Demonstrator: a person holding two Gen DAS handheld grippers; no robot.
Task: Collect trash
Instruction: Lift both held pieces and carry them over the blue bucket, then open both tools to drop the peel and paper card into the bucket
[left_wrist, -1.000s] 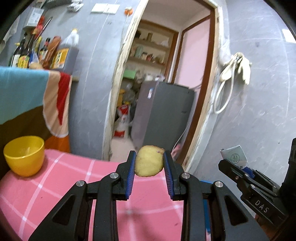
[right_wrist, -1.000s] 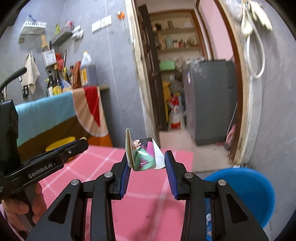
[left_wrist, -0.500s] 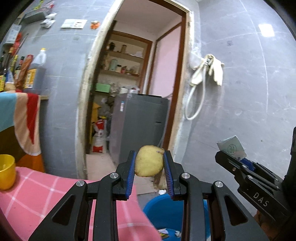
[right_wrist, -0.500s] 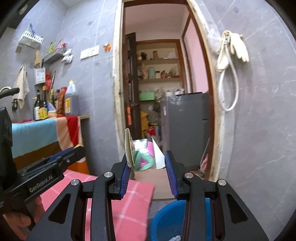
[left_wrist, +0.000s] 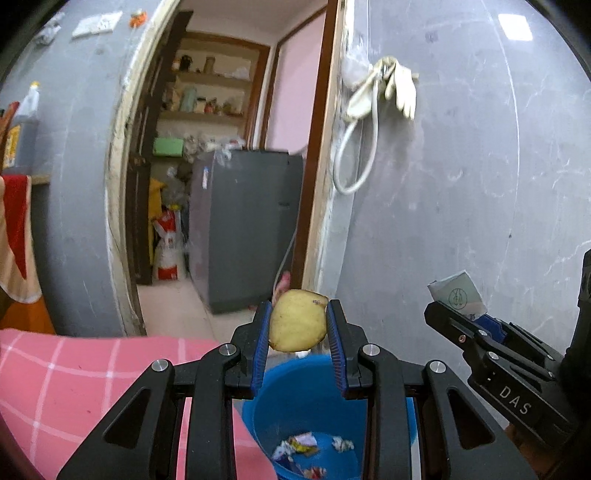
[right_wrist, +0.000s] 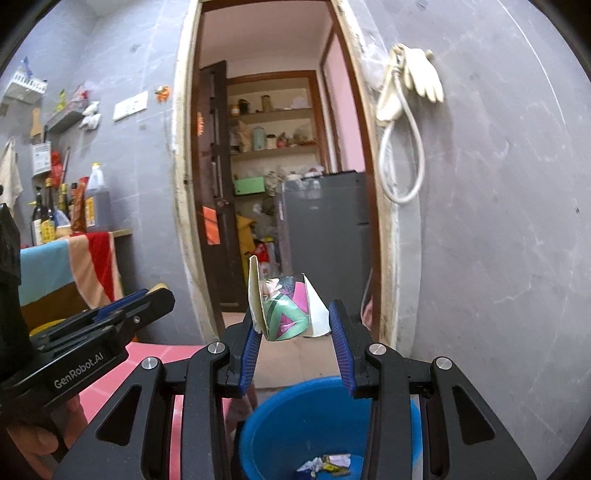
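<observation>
My left gripper (left_wrist: 297, 328) is shut on a yellowish potato peel (left_wrist: 297, 319) and holds it above the near rim of a blue bucket (left_wrist: 291, 391). My right gripper (right_wrist: 291, 325) is shut on a crumpled colourful paper carton (right_wrist: 286, 314) above the same blue bucket (right_wrist: 295, 413). Several scraps of trash (right_wrist: 327, 463) lie on the bucket's bottom. The right gripper also shows at the right of the left wrist view (left_wrist: 458, 314), and the left gripper at the left of the right wrist view (right_wrist: 155, 295).
A table with a pink checked cloth (left_wrist: 74, 376) ends just left of the bucket. Behind is a doorway with a grey fridge (left_wrist: 243, 229). A grey wall (left_wrist: 461, 184) with hanging gloves stands to the right. Bottles (right_wrist: 55, 214) stand on a counter at the left.
Both grippers have swung right from over the pink table to above the blue bucket, each still holding its piece. The yellow bowl has left the left wrist view.
</observation>
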